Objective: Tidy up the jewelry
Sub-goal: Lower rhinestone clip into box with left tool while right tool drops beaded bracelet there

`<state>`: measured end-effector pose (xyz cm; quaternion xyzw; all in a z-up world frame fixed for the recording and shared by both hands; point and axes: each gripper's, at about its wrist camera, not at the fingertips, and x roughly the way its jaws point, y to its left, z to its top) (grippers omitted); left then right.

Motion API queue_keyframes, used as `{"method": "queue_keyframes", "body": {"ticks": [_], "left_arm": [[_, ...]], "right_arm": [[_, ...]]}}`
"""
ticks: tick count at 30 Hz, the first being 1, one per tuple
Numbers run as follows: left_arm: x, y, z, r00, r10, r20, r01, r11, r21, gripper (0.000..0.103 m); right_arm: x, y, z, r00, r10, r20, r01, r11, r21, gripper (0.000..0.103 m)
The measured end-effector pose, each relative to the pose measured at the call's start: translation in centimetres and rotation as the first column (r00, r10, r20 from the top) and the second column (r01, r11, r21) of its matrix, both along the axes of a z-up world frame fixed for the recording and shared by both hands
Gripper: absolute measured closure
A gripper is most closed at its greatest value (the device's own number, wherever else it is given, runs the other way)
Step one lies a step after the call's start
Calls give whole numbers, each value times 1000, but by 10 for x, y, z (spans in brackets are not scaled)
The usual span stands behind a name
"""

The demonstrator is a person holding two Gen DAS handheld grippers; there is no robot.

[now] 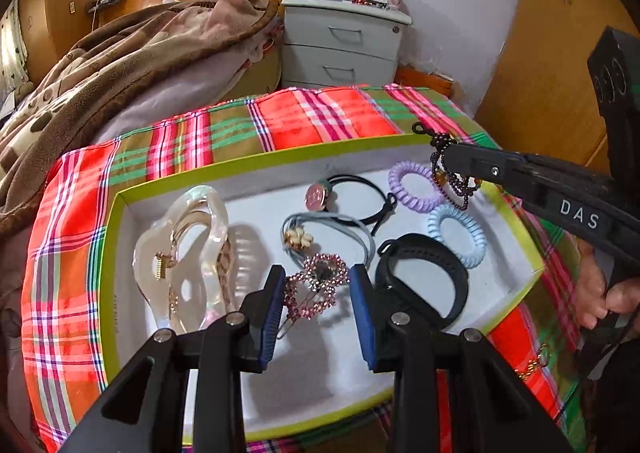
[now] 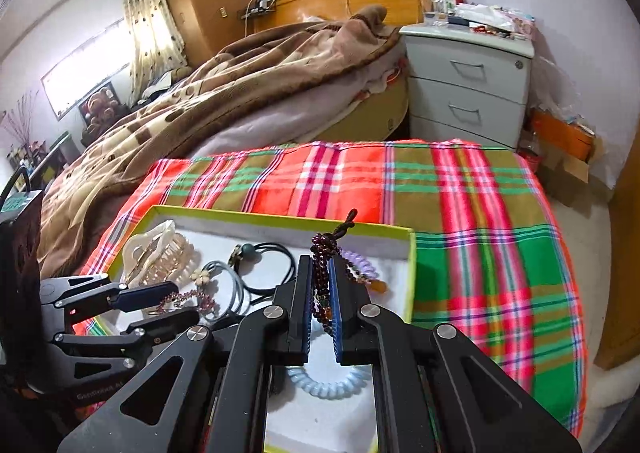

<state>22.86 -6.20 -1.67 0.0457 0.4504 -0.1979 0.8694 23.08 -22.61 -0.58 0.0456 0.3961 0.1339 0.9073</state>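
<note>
Right gripper (image 2: 321, 295): jaws clamped on a dark beaded bracelet (image 2: 320, 273), which is held above the far right part of the green-rimmed box (image 1: 120, 213); its strands hang down beside the purple coil tie (image 1: 412, 187). Left gripper (image 1: 316, 293): jaws apart, poised low over the pink rhinestone clip (image 1: 320, 281), not touching it.

Box contents: pearly claw clip (image 1: 188, 253) at left; grey flower tie (image 1: 320, 233) and black tie with pink disc (image 1: 344, 197) mid-box; blue coil tie (image 1: 458, 235) and black wristband (image 1: 424, 281) at right. The box sits on a plaid cloth (image 2: 480, 233). The right hand (image 1: 604, 293) grips its tool's handle at the box's right edge.
</note>
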Motion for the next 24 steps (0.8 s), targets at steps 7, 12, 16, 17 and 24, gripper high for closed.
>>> {"method": "queue_keyframes", "body": {"ticks": [7,12,16,17,24], "left_arm": [[1,-1,-5,1000,-1,-26,1,1000,12,69],[0,-1,-6,999,-3,-34,3,1000,10,69],[0,0,-7,999,-1,-35,1,1000,5,69],[0,1,-7,999,-1,-35,1,1000,3,69],[1,1,-6,999,2,-40,-2,1000,0,69]], "right_arm": [[10,9,-8,999,26,-35,-26,1000,-7,95],[14,11,-12,998,32,-56,-32,999,-3,95],[14,14,-14,997,39,-62,-39,999,-3,95],[13,15,-15,997,41,-64,-41,999,-2,95],[16,19,-19,994,59,-91,-59,998,0,93]]}}
